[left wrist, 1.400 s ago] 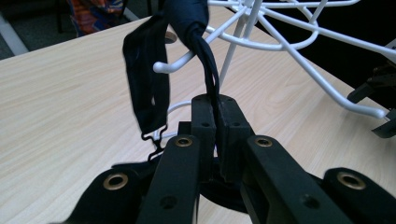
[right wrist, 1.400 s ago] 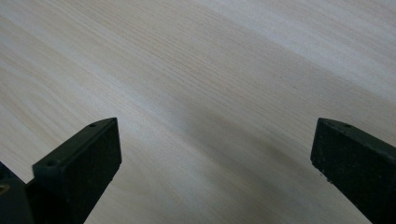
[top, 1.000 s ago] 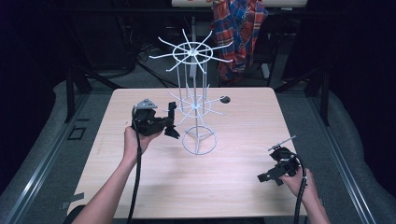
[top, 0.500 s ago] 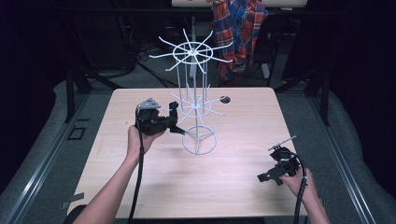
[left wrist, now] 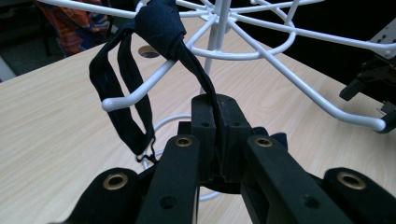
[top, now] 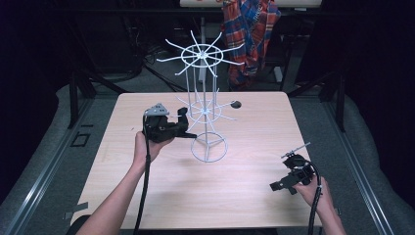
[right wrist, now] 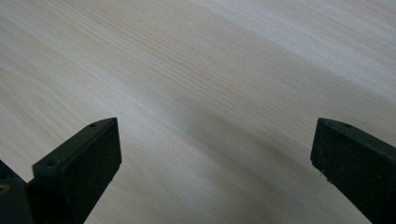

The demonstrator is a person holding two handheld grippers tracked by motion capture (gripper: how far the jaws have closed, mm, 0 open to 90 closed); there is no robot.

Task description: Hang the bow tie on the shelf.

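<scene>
The left claw (left wrist: 215, 116) is pinching a dark fabric band (left wrist: 140, 70), whose loop drapes over a white prong of the wire rack (left wrist: 261, 42) just above and beyond its jaws (the left gripper view makes this plain; from the high view the band is too small to tell). The right claw (top: 286, 183) hangs well apart, jaws spread wide over the bare wooden surface (right wrist: 210, 70).

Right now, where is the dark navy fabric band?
In the left gripper view, the dark navy fabric band hangs over a prong of the white wire rack, its lower end pinched in the shut left gripper, above the light wooden table.
</scene>
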